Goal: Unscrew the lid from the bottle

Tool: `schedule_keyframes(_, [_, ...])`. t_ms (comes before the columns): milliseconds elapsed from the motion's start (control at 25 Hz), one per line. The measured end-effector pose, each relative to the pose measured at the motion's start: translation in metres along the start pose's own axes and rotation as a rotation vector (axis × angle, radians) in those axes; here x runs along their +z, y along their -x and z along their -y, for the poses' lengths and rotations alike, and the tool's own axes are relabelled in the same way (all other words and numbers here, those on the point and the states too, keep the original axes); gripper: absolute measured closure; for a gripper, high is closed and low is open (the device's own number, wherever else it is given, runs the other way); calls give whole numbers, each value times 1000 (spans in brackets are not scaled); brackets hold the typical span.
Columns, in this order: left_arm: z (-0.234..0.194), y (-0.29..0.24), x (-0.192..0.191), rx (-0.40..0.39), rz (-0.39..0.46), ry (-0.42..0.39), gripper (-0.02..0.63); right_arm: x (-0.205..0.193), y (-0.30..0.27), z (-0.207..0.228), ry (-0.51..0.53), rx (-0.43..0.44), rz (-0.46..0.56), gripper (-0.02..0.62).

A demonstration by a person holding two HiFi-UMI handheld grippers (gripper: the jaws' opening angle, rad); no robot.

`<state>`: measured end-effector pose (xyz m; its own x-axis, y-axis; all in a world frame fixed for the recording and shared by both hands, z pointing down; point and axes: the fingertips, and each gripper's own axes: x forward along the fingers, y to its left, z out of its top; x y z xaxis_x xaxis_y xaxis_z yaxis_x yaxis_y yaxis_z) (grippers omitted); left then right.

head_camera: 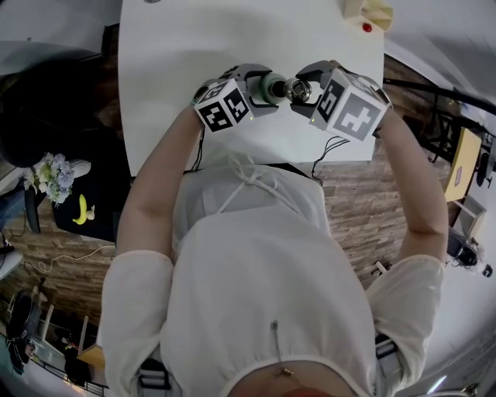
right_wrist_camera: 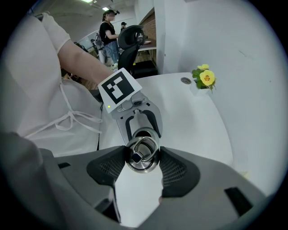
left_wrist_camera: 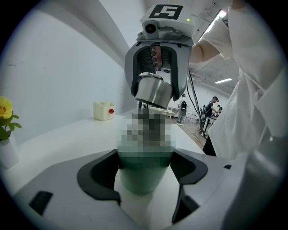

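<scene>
A green bottle [left_wrist_camera: 143,177] is clamped at its body between the dark pads of my left gripper [left_wrist_camera: 144,170]. In the head view the bottle [head_camera: 273,85] sits over the white table's near edge, between the two marker cubes. My right gripper [right_wrist_camera: 143,158] points steeply down and is shut on the round steel lid [right_wrist_camera: 142,155], which has a ring handle on top. In the left gripper view the lid [left_wrist_camera: 153,92] hangs just above the bottle's neck with a small gap. The bottle's open mouth [right_wrist_camera: 144,133] shows just beyond the lid. A mosaic patch covers the neck.
The white table [head_camera: 232,39] stretches away from me. A cream box with a red dot [head_camera: 367,14] stands at its far right corner. A small vase of yellow flowers [right_wrist_camera: 204,77] stands to the side. People and an office chair are in the background.
</scene>
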<state>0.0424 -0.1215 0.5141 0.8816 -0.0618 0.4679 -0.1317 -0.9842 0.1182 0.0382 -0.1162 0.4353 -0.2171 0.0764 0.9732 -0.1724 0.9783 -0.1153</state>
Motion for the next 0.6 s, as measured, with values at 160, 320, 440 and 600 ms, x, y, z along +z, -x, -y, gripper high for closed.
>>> schedule_keyframes(160, [0, -2, 0, 7, -10, 1, 233, -22, 1, 11, -59, -24, 3, 348])
schedule_keyframes(320, [1, -2, 0, 12, -18, 6, 233, -45, -15, 16, -111, -12, -5, 347])
schedule_keyframes(440, [0, -2, 1, 18, -22, 7, 233, -61, -29, 22, -164, 6, 8, 348])
schedule_keyframes(600, [-1, -4, 3, 18, -19, 6, 233, -82, -54, 32, -209, 10, 18, 347])
